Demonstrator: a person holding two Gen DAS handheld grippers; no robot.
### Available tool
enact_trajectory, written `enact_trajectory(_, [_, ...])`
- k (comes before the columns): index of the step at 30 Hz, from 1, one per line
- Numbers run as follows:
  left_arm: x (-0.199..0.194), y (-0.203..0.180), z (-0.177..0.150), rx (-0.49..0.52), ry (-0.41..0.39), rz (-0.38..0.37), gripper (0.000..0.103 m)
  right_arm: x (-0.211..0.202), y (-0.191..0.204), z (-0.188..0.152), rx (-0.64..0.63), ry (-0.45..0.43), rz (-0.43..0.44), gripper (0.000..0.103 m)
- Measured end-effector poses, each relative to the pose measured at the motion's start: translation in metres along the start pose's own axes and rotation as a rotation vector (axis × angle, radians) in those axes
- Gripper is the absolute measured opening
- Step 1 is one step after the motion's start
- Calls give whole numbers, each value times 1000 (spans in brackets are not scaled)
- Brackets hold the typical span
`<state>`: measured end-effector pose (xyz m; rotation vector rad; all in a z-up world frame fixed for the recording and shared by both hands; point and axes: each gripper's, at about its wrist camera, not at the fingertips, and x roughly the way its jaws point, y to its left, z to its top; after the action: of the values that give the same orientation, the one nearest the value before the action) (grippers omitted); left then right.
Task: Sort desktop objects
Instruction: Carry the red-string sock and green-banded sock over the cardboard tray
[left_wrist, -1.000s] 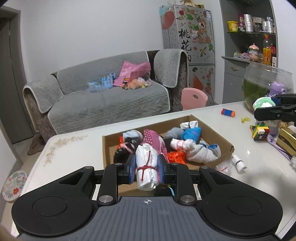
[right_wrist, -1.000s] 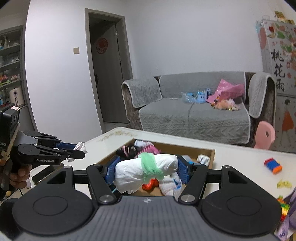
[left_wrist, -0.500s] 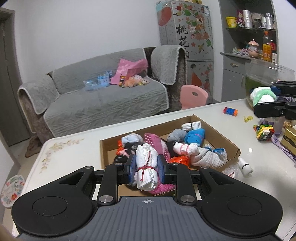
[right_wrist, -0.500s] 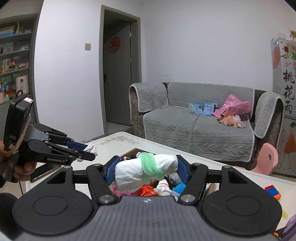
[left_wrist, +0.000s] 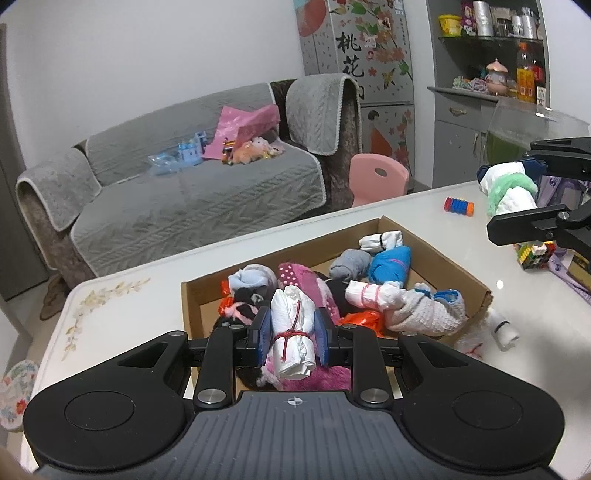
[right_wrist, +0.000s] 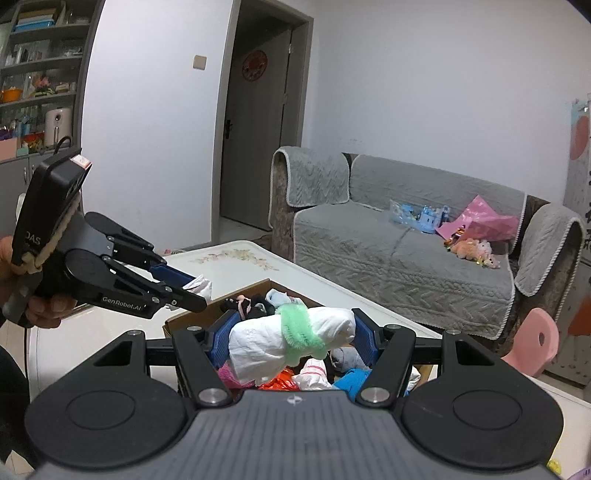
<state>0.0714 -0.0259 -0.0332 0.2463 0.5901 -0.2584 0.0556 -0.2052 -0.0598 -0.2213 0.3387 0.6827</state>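
Two bundles are gripped above the cardboard box (left_wrist: 458, 271). A white roll tied with red string (left_wrist: 291, 332) is clamped by the left gripper (left_wrist: 291, 334), nearly closed. A white roll banded in green (right_wrist: 291, 343) is pinched endwise by the right gripper (right_wrist: 291, 341), half open.

Grey flower-patterned fridge door (left_wrist: 354, 48), top centre of the left wrist view: black Chinese characters "桃花", a third partly hidden.
Black left gripper (right_wrist: 192, 288), left of the right wrist view: white "GenRobot.AI" on its side.
Black camera block (right_wrist: 48, 206) above it: "DAS", first letter uncertain.
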Motion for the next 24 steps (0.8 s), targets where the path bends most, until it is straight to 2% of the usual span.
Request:
enact_trajectory(12, [41,13,20,5,45,6,31,27,-10,3,1,54,-6,61])
enact_trajectory(24, [90,20,31,13,81,9,31,78,-24,-5,26,144,-11,61])
